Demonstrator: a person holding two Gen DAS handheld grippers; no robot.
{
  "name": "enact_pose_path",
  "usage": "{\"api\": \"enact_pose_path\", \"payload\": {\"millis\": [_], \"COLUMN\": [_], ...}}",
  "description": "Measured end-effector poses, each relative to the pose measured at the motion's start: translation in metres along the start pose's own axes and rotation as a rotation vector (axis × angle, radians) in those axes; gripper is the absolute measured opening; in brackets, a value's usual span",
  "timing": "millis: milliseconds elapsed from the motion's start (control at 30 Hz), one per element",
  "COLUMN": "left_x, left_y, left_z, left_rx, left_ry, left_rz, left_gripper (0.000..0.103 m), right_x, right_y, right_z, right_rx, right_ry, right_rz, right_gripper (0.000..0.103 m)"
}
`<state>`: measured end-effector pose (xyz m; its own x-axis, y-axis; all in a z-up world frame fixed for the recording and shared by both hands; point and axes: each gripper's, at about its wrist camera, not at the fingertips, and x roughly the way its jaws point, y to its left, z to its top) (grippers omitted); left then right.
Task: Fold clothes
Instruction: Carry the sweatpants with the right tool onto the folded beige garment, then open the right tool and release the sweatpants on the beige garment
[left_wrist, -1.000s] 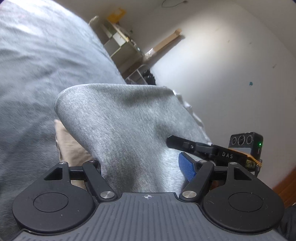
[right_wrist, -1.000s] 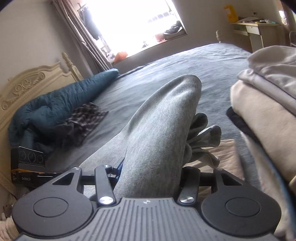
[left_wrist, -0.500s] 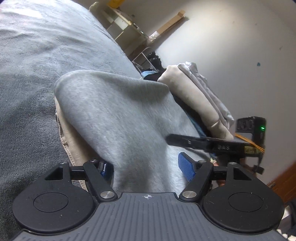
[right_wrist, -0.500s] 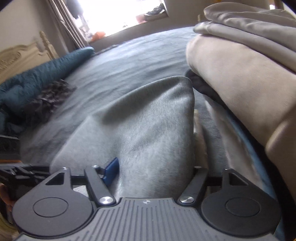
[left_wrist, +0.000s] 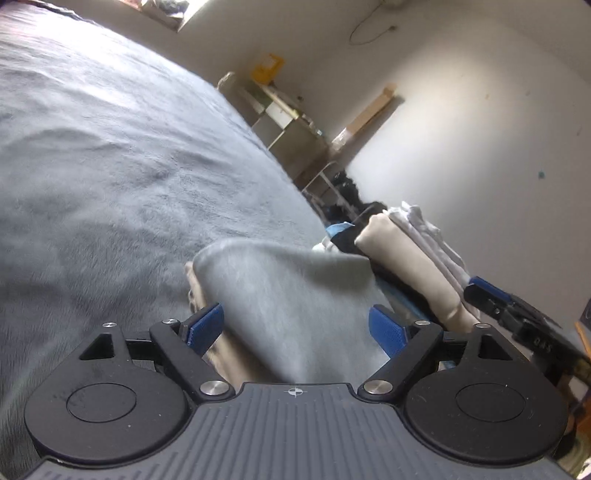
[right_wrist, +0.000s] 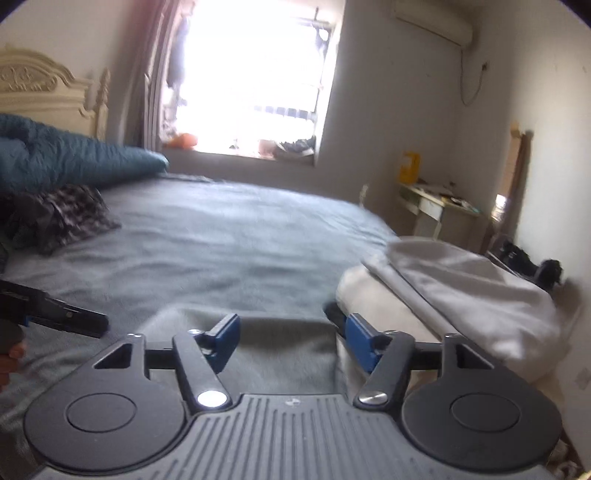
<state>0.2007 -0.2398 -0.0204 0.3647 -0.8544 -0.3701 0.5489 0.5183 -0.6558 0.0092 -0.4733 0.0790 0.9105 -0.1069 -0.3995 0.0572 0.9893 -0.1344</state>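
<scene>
- Our left gripper (left_wrist: 295, 326) has its fingers wide and opening; the grey garment (left_wrist: 291, 295) lies folded between them, but the blue pads (left_wrist: 205, 325) stand clear of the cloth on both sides.
- Our right gripper (right_wrist: 291, 339) has its fingers at a middling gap and closing, with the same grey garment (right_wrist: 280, 350) low between them and not pinched.
- The garment rests on the bed (left_wrist: 110, 166), over a beige piece (left_wrist: 218, 350) that shows by the left finger, with a stack of folded clothes (right_wrist: 461, 295) just beside the right finger.
- Risk, as we judge it: the closing right fingers could catch the top layer and drag the fold open, or nudge the stack beside them.
- Hidden: the near edge of the garment sits under both gripper bodies, so we cannot tell how neat the fold is. Motion blur softens the cloth edges.
</scene>
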Motion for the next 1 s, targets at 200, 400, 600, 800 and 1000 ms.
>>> {"api": "enact_pose_path", "payload": {"millis": [200, 400, 600, 800, 1000], "left_x": [0.075, 0.106, 0.071, 0.054, 0.071], "left_y": [-0.026, -0.019, -0.028, -0.054, -0.048], "left_z": [0.013, -0.006, 0.009, -0.024, -0.035], "left_rx": [0.192, 0.357, 0.372, 0.541, 0.510], "left_ry": [0.080, 0.114, 0.056, 0.094, 0.131], "left_rz": [0.135, 0.263, 0.224, 0.174, 0.242], "left_gripper": [0.085, 0.087, 0.087, 0.091, 0.093], "right_x": [0.101, 0.171, 0.080, 0.008, 0.020], "right_y": [0.005, -0.041, -0.051, -0.023, -0.015], "right_z": [0.000, -0.052, -0.034, -0.061, -0.104], "right_rx": [0.000, 0.208, 0.275, 0.236, 0.294], "right_ry": [0.126, 0.325, 0.154, 0.160, 0.224], "right_rz": [-0.028, -0.039, 0.008, 0.075, 0.001], "right_gripper": [0.047, 0.039, 0.039, 0.040, 0.043]}}
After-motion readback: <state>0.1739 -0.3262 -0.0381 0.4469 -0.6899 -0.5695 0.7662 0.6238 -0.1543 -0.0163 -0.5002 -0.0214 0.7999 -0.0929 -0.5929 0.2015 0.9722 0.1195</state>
